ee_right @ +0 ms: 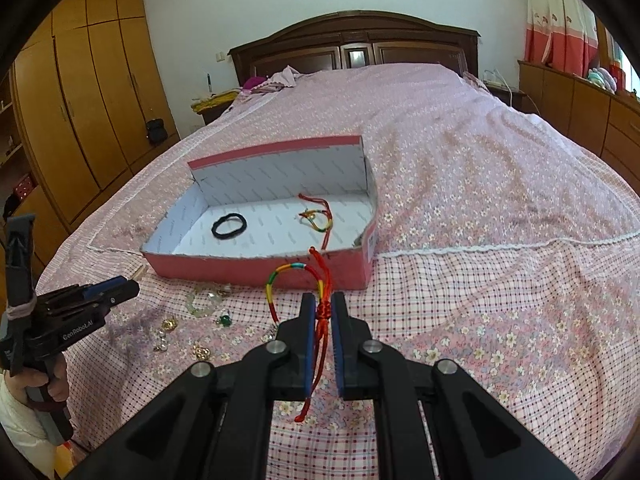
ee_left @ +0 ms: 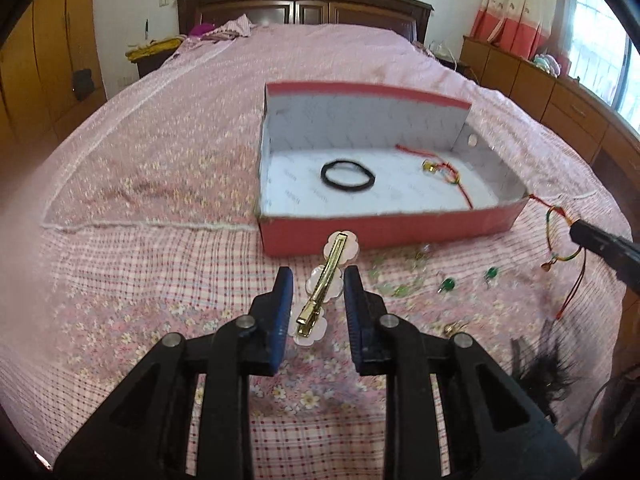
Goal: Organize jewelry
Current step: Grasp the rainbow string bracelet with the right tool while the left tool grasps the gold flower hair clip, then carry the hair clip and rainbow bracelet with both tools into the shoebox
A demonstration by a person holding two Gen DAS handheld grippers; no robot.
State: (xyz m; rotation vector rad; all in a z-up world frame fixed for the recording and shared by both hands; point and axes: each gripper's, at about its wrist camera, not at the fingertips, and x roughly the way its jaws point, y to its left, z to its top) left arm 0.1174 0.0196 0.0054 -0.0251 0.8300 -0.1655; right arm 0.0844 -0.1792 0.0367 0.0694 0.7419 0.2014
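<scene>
Box [ee_left: 384, 228] is my landmark, red, open-topped, on the pink bedspread [ee_left: 160, 264]. My left gripper [ee_left: 318, 284] stands narrowed around a gold hair clip [ee_left: 324, 280], which lies just short of the box's near wall with its long axis pointing at that wall; whether the pads press it I cannot tell. My right gripper [ee_right: 322, 312] is clamped on the knot of a red cord bracelet [ee_right: 296, 280], its loop hanging just before the box's near-right corner. Inside the box: black hair tie [ee_left: 347, 175], another cord bracelet [ee_left: 444, 170]. Near wall stands between both pieces and the box floor, so I judge both must rise over it. Loose beads and earrings [ee_right: 192, 320] scatter in front of the box
</scene>
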